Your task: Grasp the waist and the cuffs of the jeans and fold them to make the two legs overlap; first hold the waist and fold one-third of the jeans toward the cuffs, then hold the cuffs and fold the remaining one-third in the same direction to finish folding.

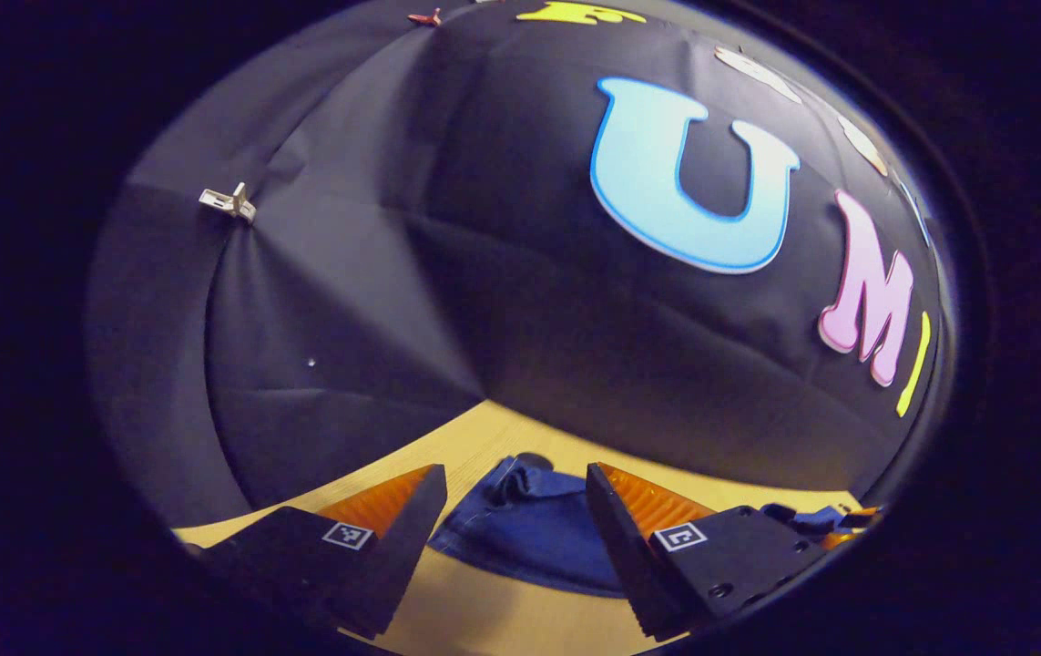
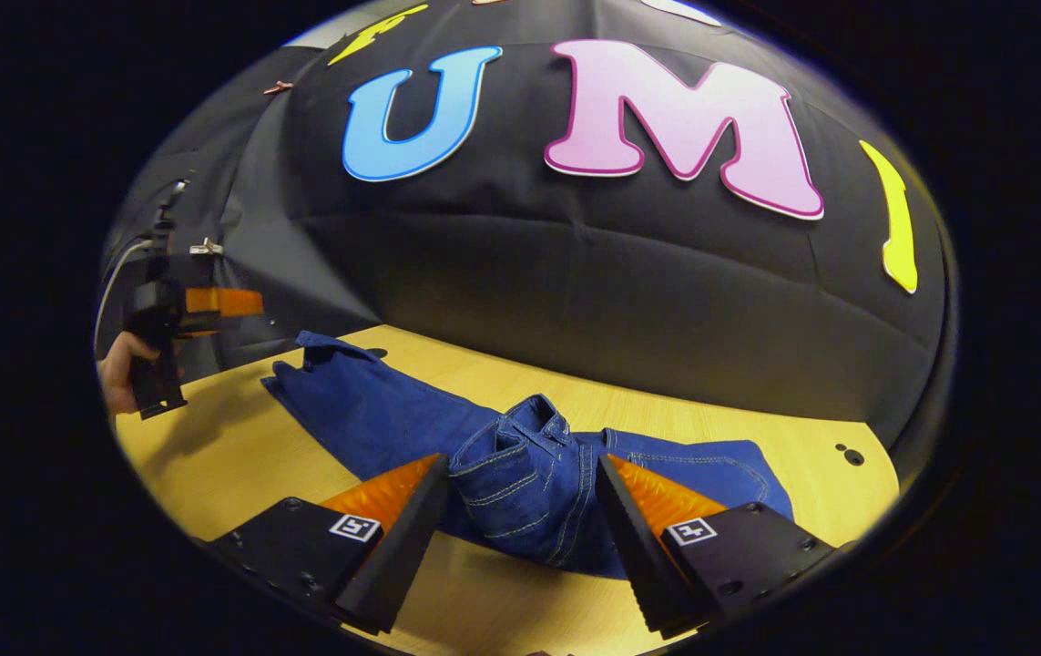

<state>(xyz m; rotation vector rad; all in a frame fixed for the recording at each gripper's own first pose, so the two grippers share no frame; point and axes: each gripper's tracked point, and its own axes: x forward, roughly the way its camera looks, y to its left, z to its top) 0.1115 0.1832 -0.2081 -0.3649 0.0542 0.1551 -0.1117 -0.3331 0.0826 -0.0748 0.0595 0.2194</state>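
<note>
In the right gripper view, the jeans [image 2: 520, 456] lie across the middle of the wooden desk [image 2: 229, 456], a bunched fold with stitched seams rising at lower centre between the right tongs [image 2: 520, 533], whose fingers are spread apart and grasp nothing. At the left edge of that frame, a hand [image 2: 119, 374] holds the left tongs [image 2: 210, 301] above the desk, away from the denim. In the left gripper view the left tongs [image 1: 515, 538] stand released at the bottom, one end of the jeans [image 1: 529, 524] beyond them on the desk [image 1: 484, 437]
</note>
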